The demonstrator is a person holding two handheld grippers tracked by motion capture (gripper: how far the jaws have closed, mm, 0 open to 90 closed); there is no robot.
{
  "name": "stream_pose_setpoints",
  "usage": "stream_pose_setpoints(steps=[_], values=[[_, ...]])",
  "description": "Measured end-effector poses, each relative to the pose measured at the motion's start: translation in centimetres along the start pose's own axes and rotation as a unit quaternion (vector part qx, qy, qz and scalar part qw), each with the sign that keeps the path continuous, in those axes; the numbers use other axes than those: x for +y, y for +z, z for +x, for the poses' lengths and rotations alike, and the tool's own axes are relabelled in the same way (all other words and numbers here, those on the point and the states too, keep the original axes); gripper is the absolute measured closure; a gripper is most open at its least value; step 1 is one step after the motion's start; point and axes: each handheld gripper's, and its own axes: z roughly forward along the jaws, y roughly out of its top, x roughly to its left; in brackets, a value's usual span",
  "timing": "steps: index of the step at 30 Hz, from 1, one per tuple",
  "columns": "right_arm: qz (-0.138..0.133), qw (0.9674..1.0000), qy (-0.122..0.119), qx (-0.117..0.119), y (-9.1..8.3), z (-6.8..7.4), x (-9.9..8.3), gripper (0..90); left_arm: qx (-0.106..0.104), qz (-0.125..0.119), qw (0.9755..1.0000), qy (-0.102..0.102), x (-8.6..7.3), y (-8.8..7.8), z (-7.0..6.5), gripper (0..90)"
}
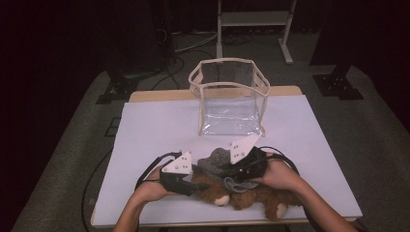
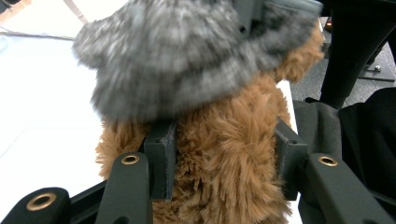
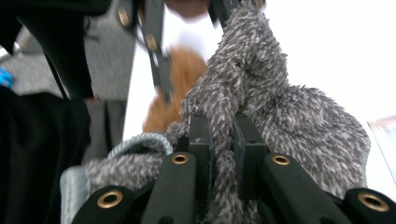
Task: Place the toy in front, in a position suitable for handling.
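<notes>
On the near edge of the white bench (image 1: 145,125), our left tool (image 2: 224,158) clamps the fur of a brown teddy bear (image 1: 251,195) lying on its side. To its right, our right tool (image 3: 223,140) pinches the grey fuzzy garment (image 3: 289,116) bunched over the bear. Farther back stands a clear, cream-trimmed bag (image 1: 227,99).
</notes>
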Motion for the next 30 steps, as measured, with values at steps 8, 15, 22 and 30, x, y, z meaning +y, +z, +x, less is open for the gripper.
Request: stream_pose_setpoints(steps=[8, 15, 22, 30], values=[[-0.013, 0.9976, 0.052, -0.045, -4.4, -1.1, -4.4, 79.2, -0.005, -0.005, 1.0000, -0.002, -0.1, 0.0, 0.0, 51.3], [-0.024, 0.9958, 0.075, -0.048, -5.0, 0.4, -7.1, 79.3, -0.003, -0.001, 0.9999, -0.016, 0.7, -0.6, 0.5, 42.2], [-0.019, 0.9969, 0.062, -0.046, -4.6, 1.5, -6.8, 79.4, -0.015, 0.000, 0.9997, -0.019, 1.9, 0.2, 0.8, 38.3], [-0.018, 0.9985, 0.026, -0.045, -3.7, 0.9, -3.5, 79.3, -0.035, 0.013, 0.9993, -0.004, 1.5, 1.1, 0.2, 46.3]])
